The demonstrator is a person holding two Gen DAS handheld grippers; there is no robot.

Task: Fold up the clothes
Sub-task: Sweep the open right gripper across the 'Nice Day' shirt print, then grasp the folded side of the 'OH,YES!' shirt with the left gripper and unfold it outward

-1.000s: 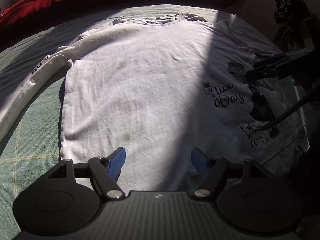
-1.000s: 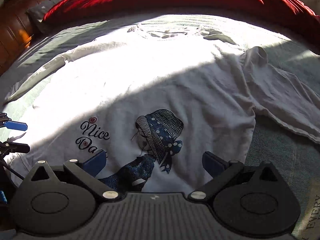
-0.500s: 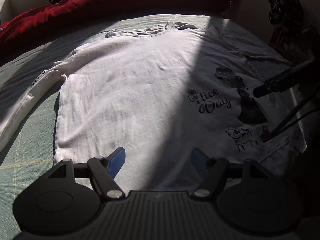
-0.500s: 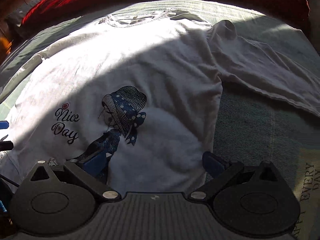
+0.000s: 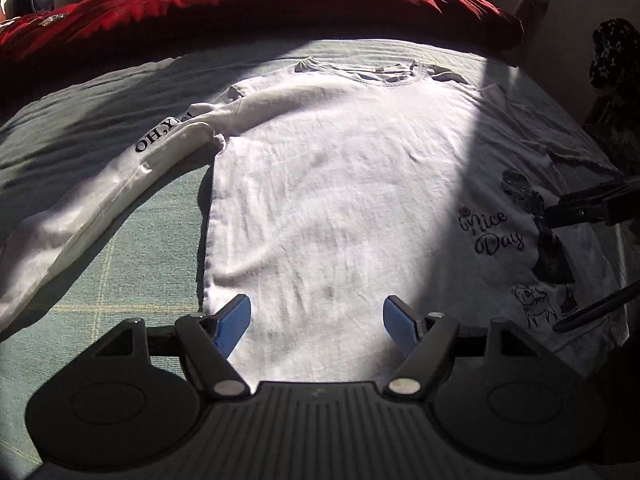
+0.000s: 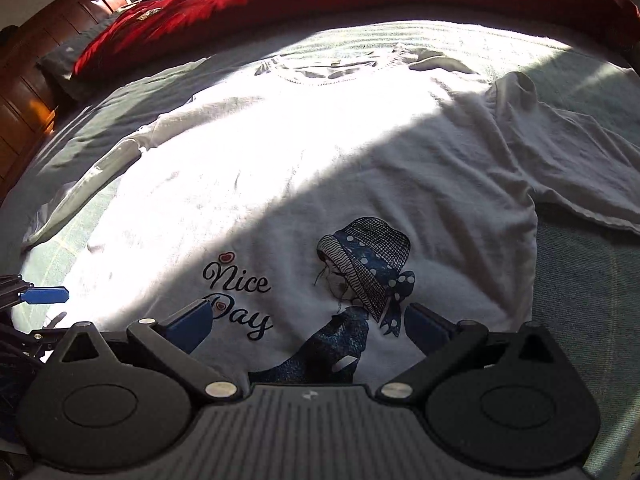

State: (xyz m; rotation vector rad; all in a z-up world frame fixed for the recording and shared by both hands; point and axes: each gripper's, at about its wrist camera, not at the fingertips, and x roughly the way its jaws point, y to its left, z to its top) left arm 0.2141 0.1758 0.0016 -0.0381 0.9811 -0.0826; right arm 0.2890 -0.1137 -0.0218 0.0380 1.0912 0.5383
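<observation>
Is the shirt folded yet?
Not yet. The white shirt is spread flat on the bed, both sleeves out. The left gripper and right gripper hover open above its hem, holding nothing. All the folds are left.

both grippers have drifted across the shirt [image 5: 340,184]: the left gripper [image 5: 316,322] pulled back slightly, the right gripper [image 6: 308,330] slid sideways.
</observation>
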